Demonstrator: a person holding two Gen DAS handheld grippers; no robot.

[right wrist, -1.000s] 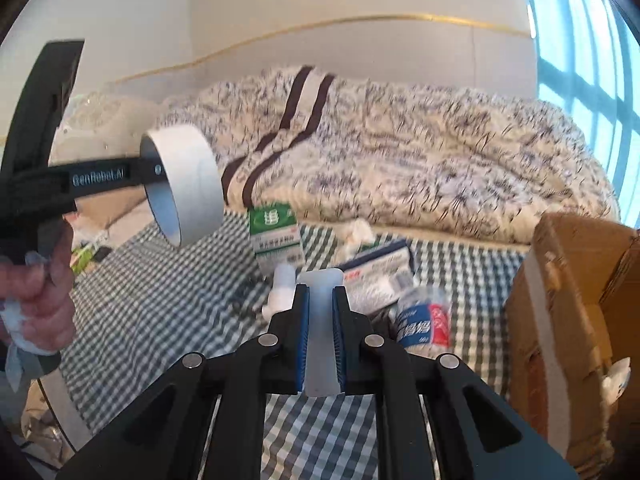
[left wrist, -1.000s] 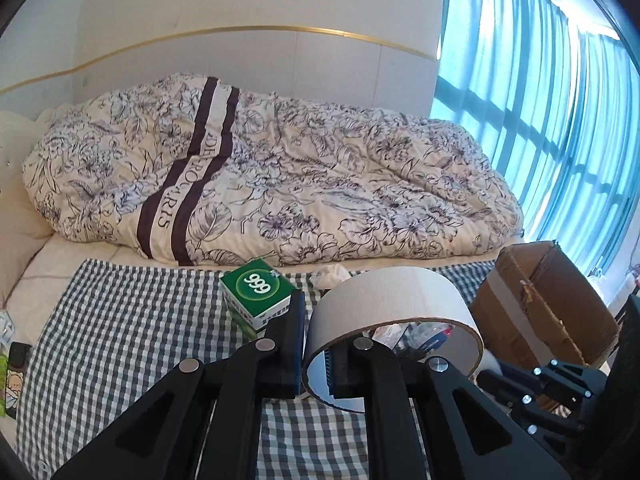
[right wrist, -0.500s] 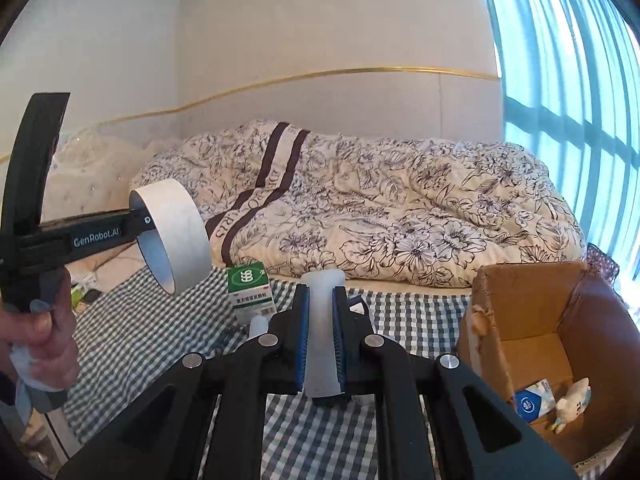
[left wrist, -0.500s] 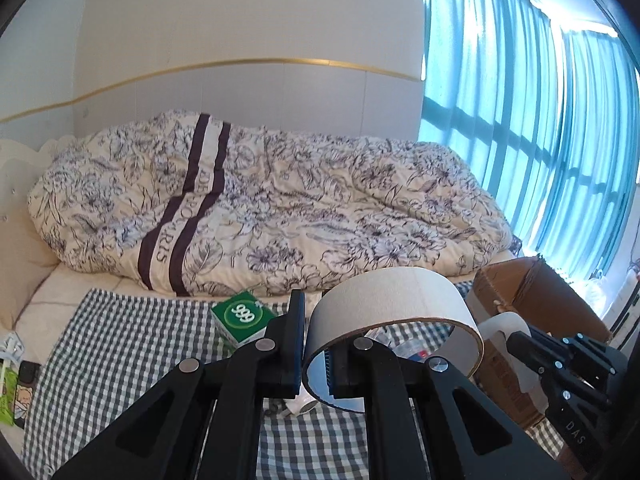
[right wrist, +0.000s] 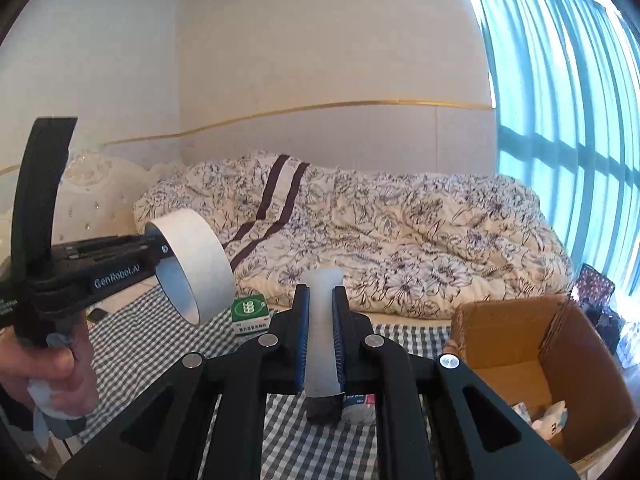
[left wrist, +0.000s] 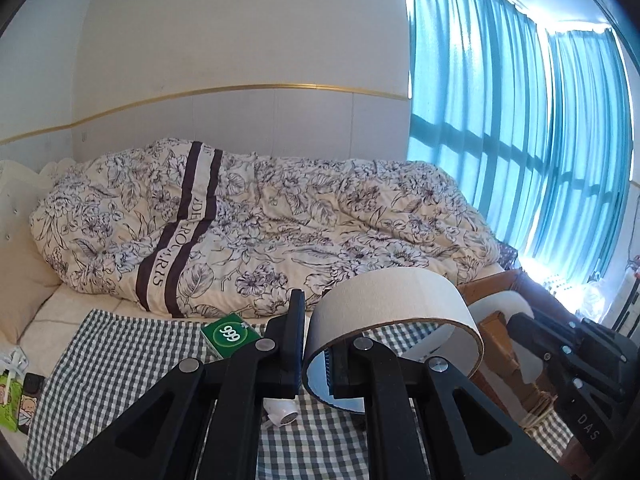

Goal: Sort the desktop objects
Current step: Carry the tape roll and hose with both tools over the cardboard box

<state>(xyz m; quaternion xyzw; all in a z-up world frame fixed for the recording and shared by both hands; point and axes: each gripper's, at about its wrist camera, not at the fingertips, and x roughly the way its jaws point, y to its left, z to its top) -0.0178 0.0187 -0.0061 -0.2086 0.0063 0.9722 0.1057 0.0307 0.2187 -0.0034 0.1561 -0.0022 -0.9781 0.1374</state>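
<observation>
My left gripper (left wrist: 318, 354) is shut on the wall of a wide white tape roll (left wrist: 392, 300), held up over the checked cloth (left wrist: 120, 360). The right wrist view shows that same roll (right wrist: 196, 268) at the left, with a hand (right wrist: 52, 368) on the gripper's handle. My right gripper (right wrist: 321, 304) is shut on a white tube-shaped object (right wrist: 322, 340) that stands up between its fingers. An open cardboard box (right wrist: 520, 360) sits low to its right with small items inside. In the left wrist view the right gripper (left wrist: 560, 344) is beside the roll.
A green 999 box (left wrist: 230, 334) stands on the cloth near the flowered quilt (left wrist: 280, 232). A small white bottle (left wrist: 282, 416) lies under my left fingers and a blue-labelled bottle (right wrist: 358, 404) under my right ones. Blue curtains (left wrist: 520, 140) hang at the right.
Both grippers have risen and tilted up with their loads, so more wall shows. The right gripper has swung toward the cardboard box, whose open inside is now in view.
</observation>
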